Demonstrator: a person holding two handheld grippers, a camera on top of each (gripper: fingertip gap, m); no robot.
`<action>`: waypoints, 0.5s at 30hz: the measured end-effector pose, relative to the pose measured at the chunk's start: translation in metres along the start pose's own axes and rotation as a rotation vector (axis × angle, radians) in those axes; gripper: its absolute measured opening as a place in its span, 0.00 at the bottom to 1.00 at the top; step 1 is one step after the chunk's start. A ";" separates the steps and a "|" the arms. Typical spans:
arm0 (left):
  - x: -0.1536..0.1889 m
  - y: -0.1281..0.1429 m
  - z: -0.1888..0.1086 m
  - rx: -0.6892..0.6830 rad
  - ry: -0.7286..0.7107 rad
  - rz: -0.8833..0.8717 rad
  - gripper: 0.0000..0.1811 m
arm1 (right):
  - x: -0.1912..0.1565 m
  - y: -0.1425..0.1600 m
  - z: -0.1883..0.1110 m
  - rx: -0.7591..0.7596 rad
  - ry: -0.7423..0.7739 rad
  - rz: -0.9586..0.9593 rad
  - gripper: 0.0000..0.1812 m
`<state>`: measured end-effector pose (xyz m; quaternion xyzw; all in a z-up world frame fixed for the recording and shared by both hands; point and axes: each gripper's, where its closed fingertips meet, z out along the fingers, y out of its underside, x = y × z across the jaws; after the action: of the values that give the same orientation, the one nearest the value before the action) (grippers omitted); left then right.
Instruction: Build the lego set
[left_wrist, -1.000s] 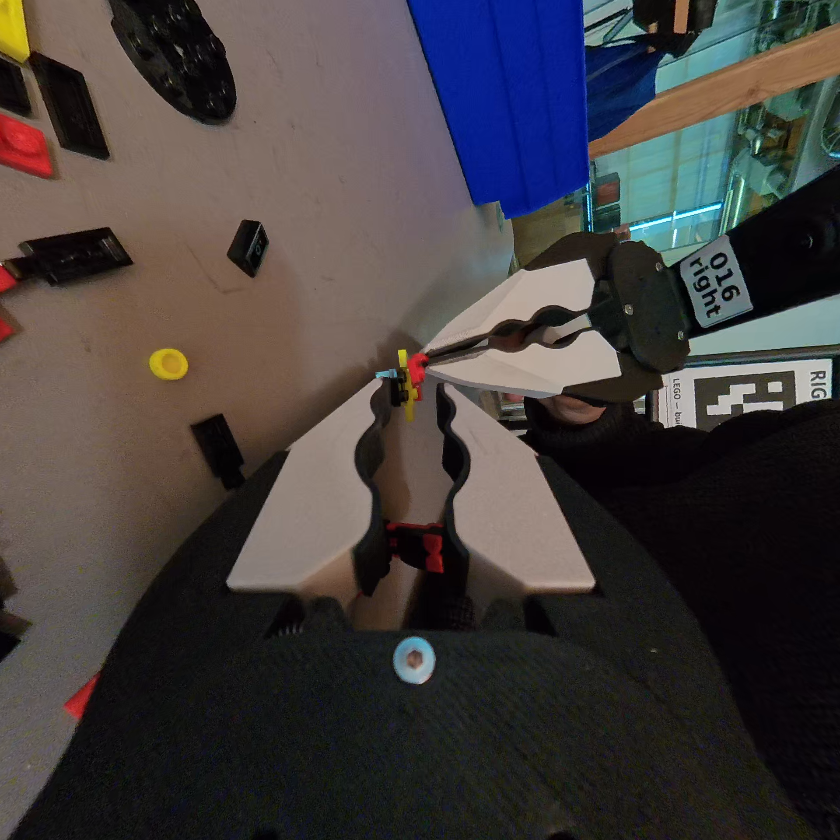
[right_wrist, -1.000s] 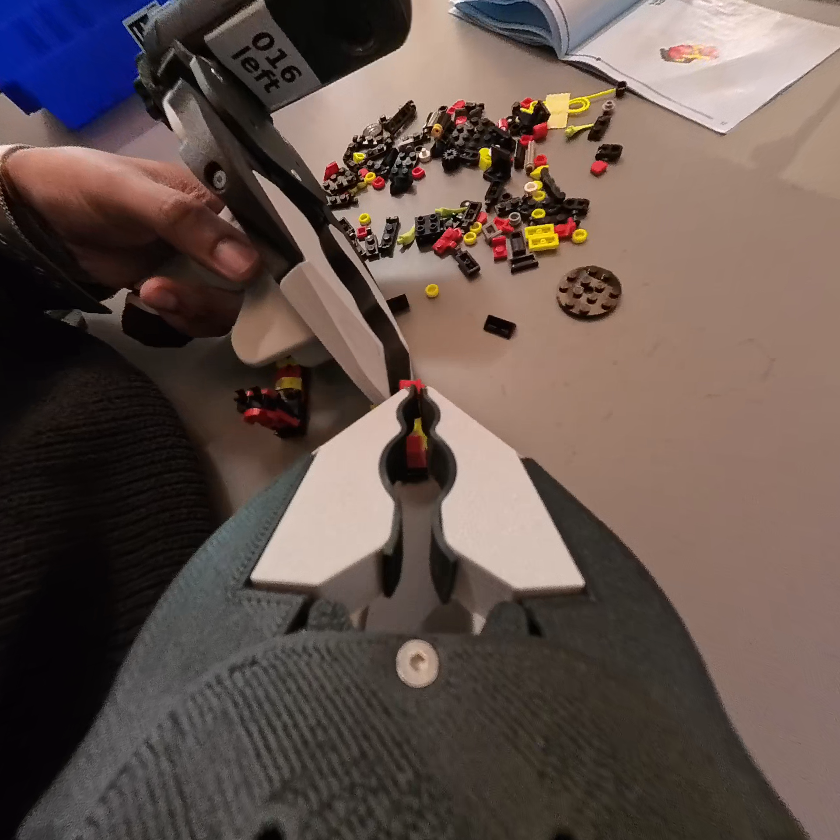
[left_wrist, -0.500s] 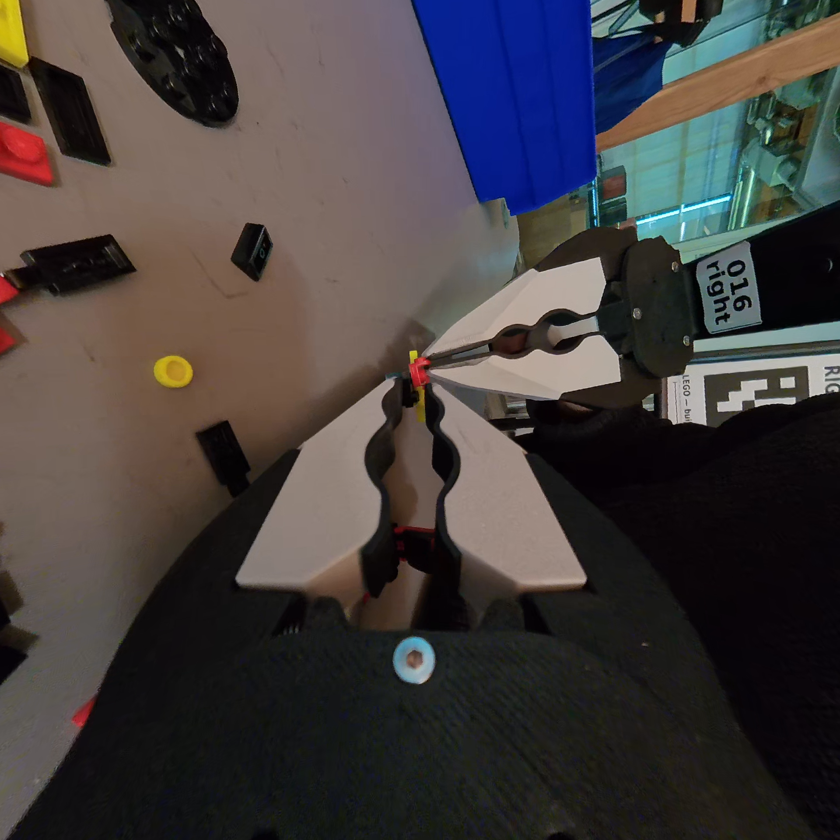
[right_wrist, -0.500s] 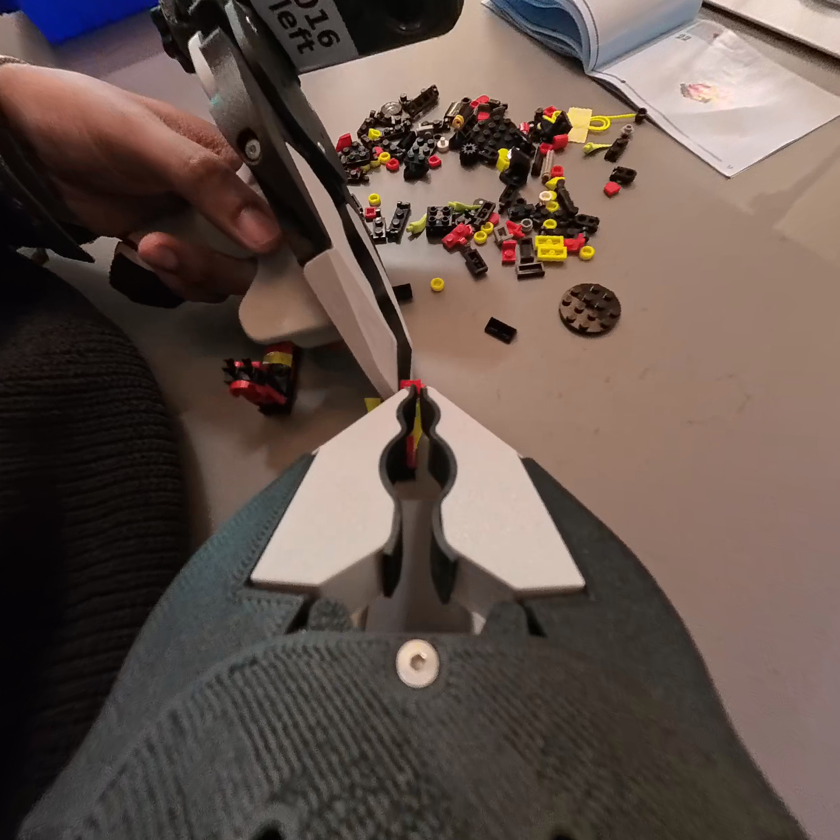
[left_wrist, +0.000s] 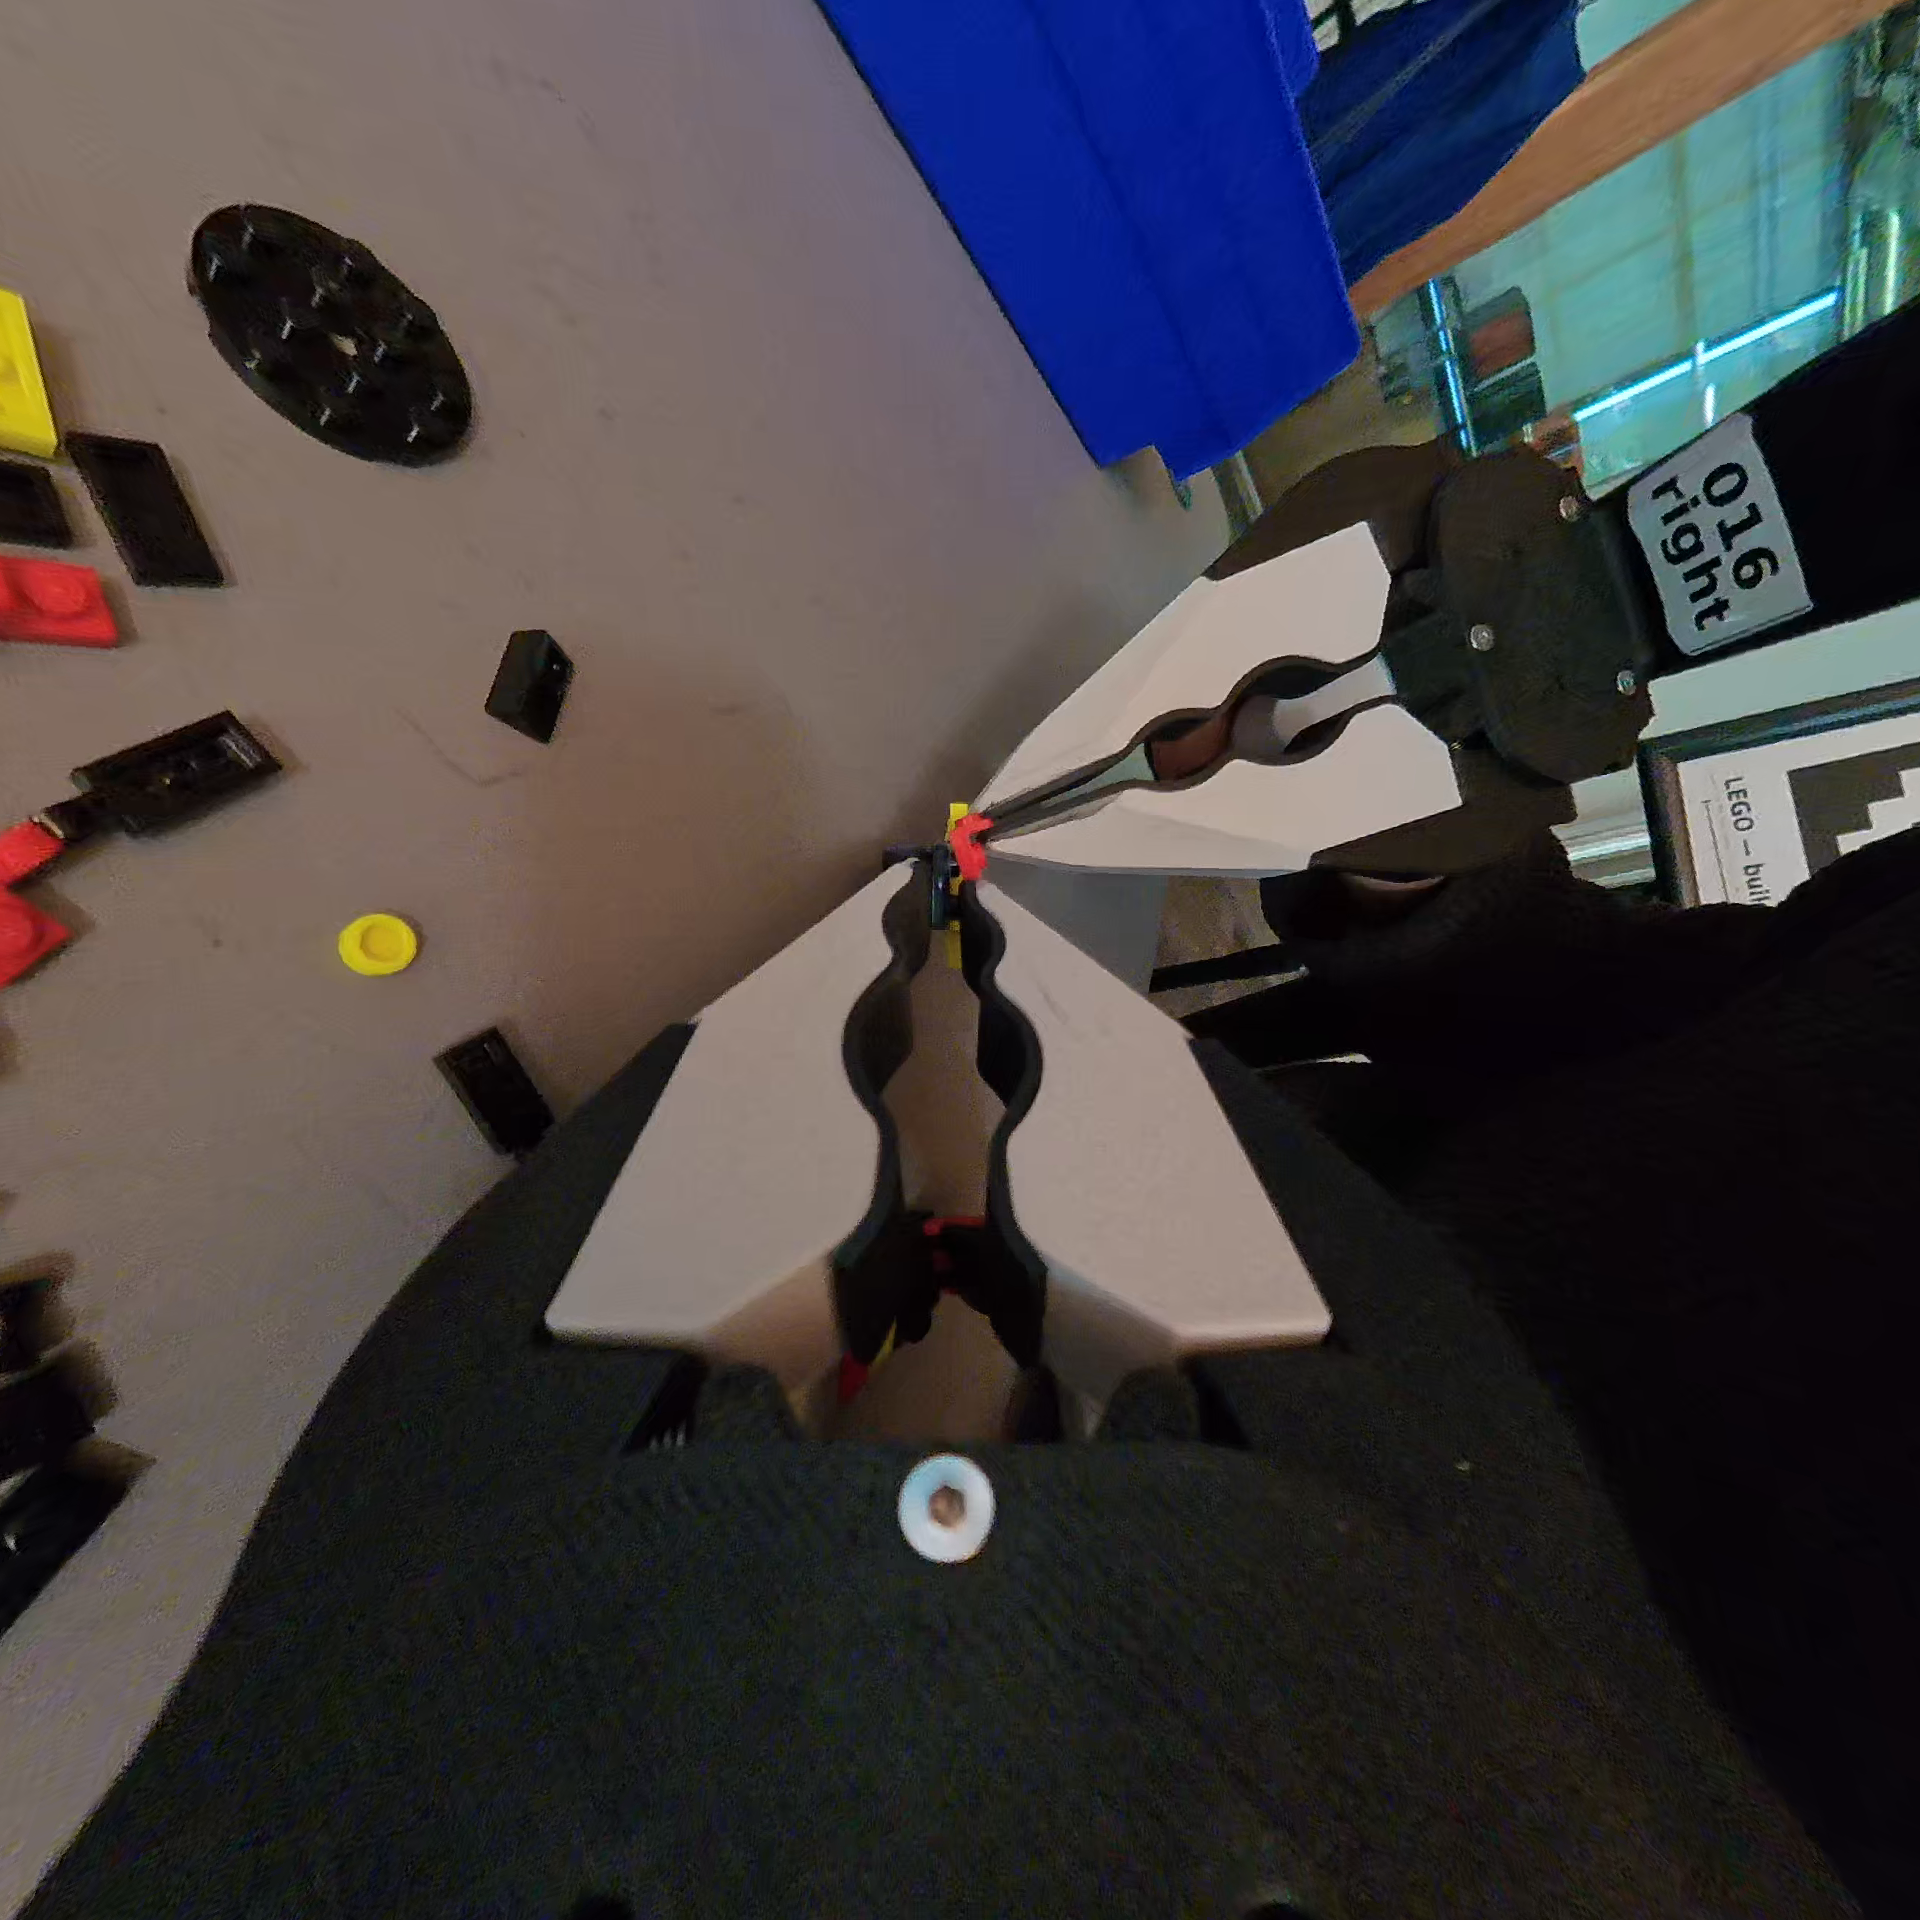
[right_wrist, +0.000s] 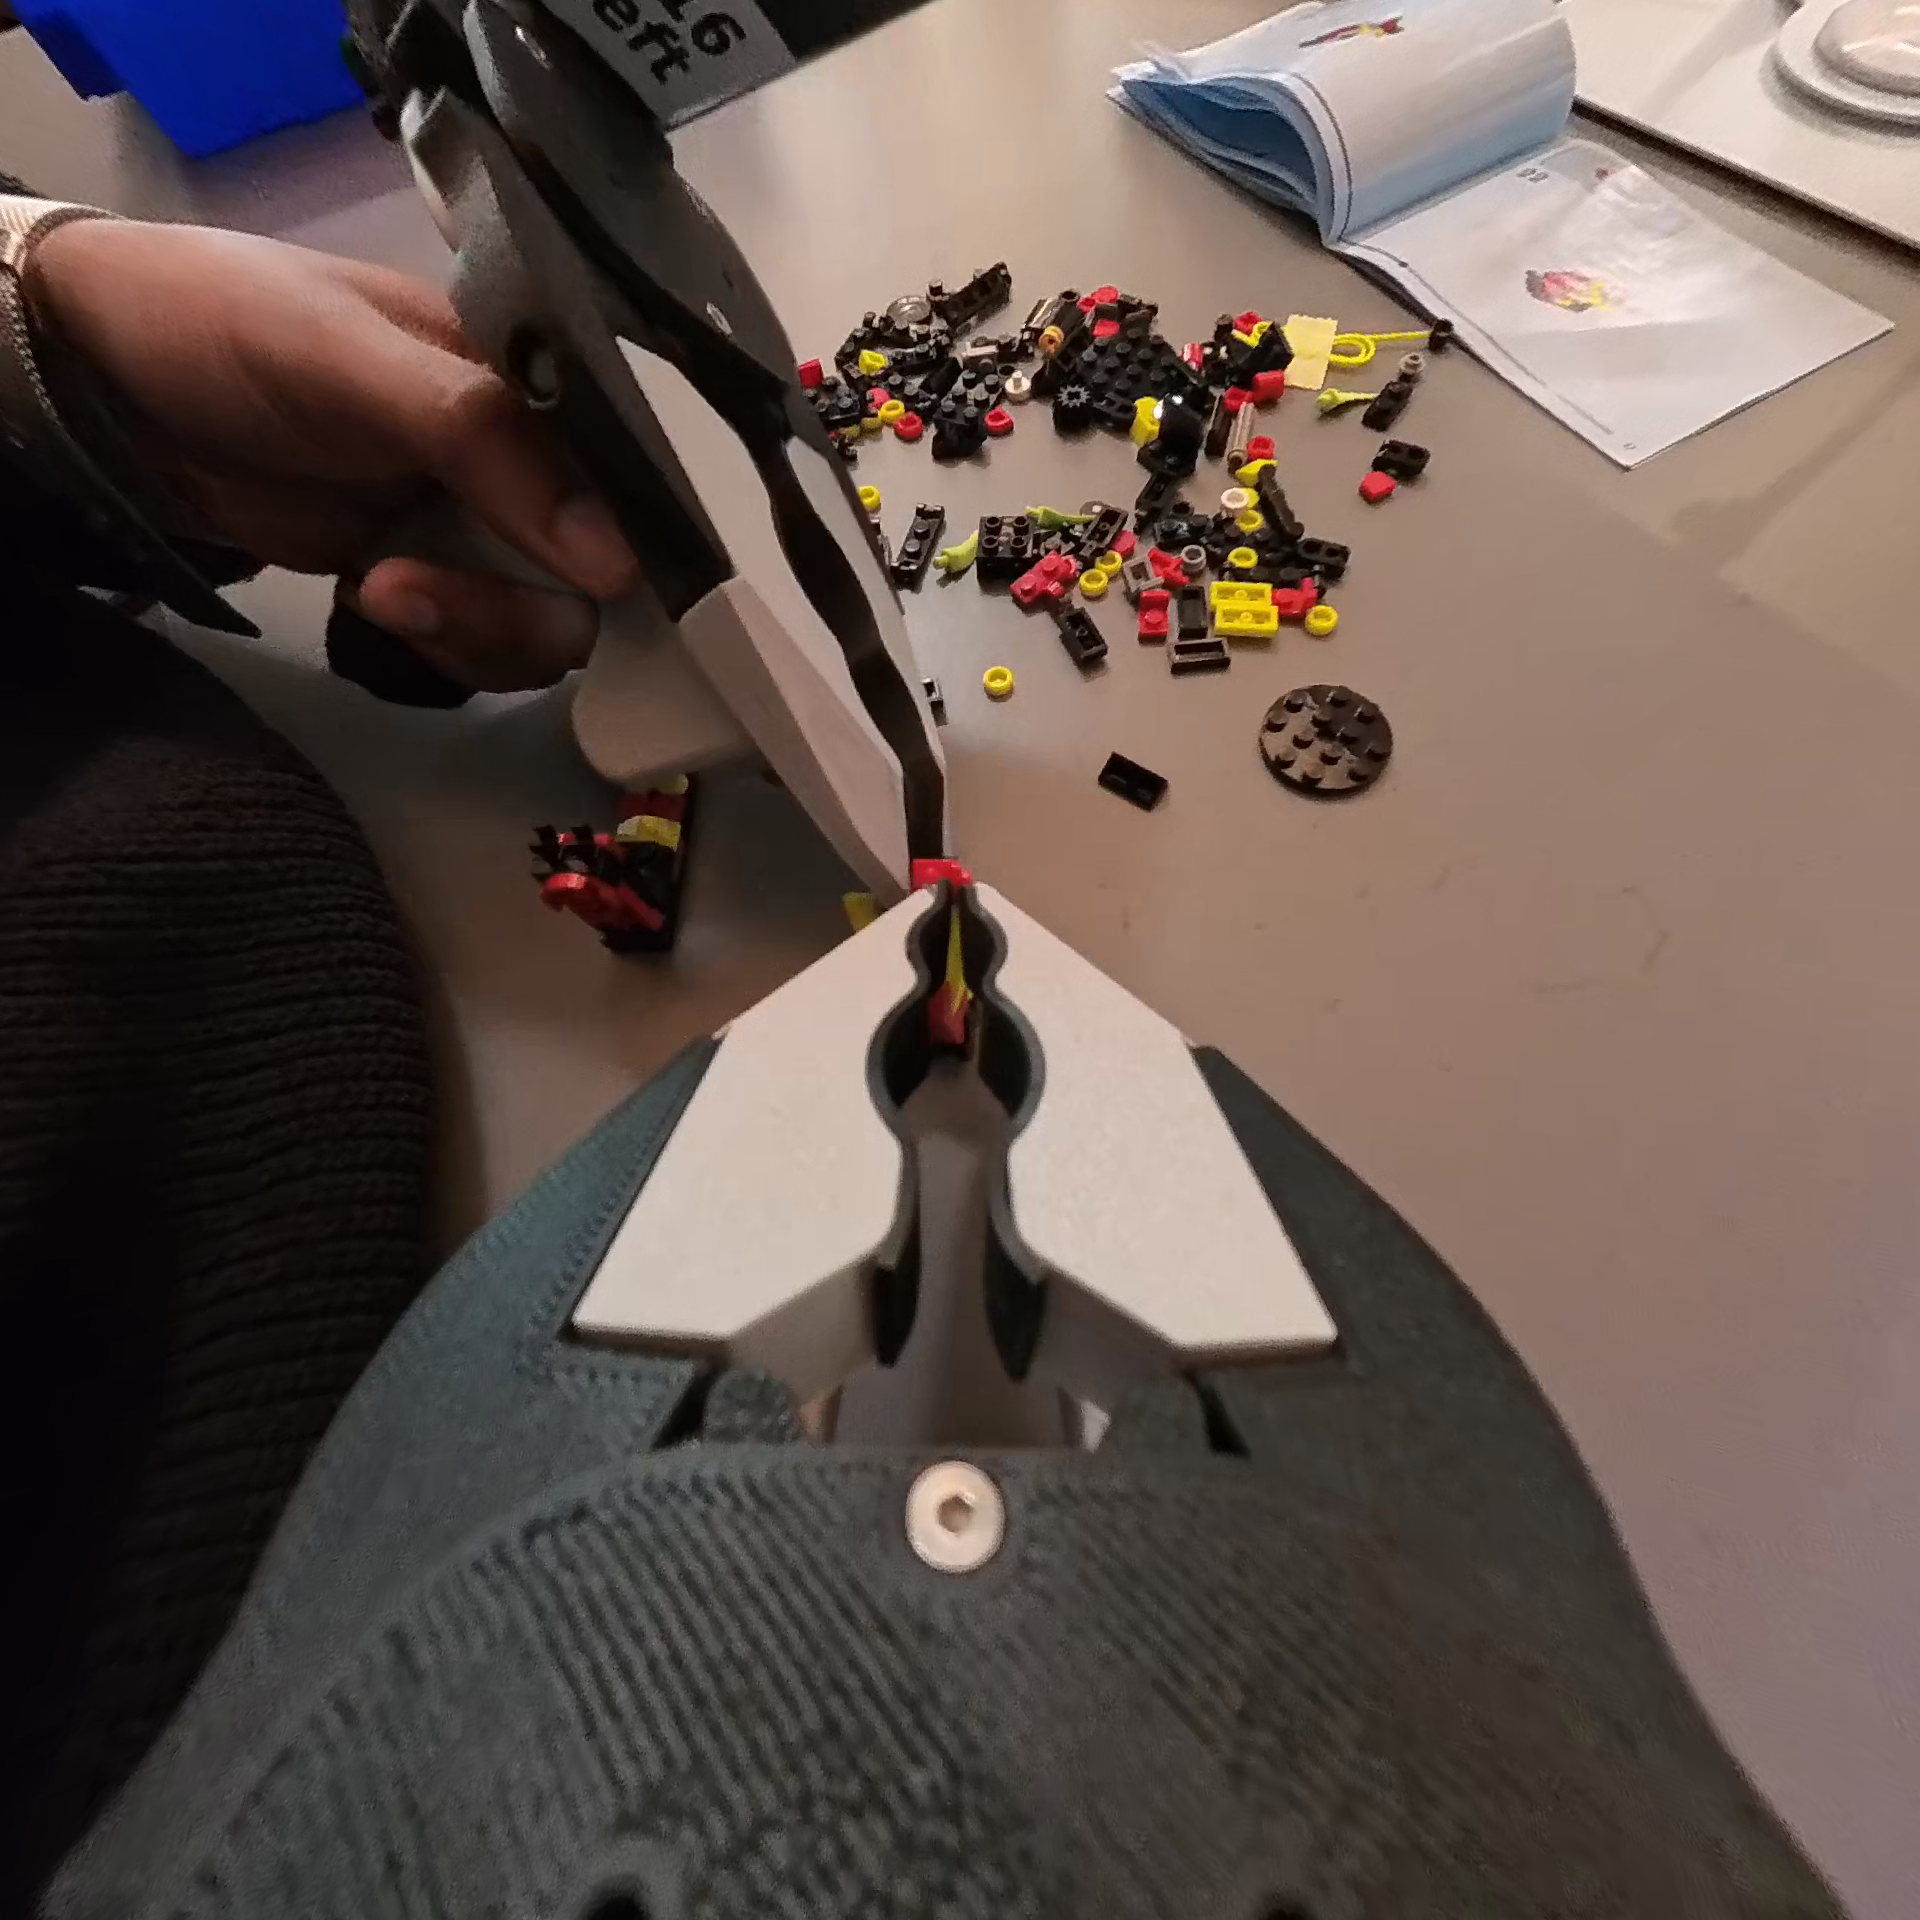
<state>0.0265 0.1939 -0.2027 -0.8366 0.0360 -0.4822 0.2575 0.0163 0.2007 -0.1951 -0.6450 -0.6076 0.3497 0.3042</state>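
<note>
Both tips meet above the surface (right_wrist: 1558, 1039) on one small red, yellow and black assembly (left_wrist: 954, 852). The left hand-held gripper (left_wrist: 943, 883) is narrowed onto its black part, and the right hand-held gripper (right_wrist: 940, 883) is clamped on its red end. A finished sub-build (right_wrist: 613, 873) lies on the near left. The loose brick pile (right_wrist: 1122, 488) sits farther off, with a black round plate (right_wrist: 1325, 740) to its right and a booklet (right_wrist: 1455, 156) at the far right.

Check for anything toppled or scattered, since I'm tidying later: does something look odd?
Only the small red, black and yellow partly built lego model: it lies tipped on its side on the grey table, apart from the loose brick pile.
</note>
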 end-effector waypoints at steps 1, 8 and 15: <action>0.000 0.000 0.000 0.002 0.003 -0.009 0.01 | 0.000 0.000 0.000 -0.001 0.005 -0.010 0.00; 0.000 -0.002 0.001 0.024 0.008 -0.054 0.02 | 0.003 0.000 0.000 -0.025 0.078 -0.072 0.00; 0.002 -0.003 0.001 0.037 0.028 -0.075 0.06 | 0.002 0.001 0.002 -0.049 0.141 -0.111 0.00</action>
<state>0.0273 0.1961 -0.2005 -0.8256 -0.0008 -0.5038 0.2541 0.0156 0.2026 -0.1975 -0.6406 -0.6280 0.2707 0.3493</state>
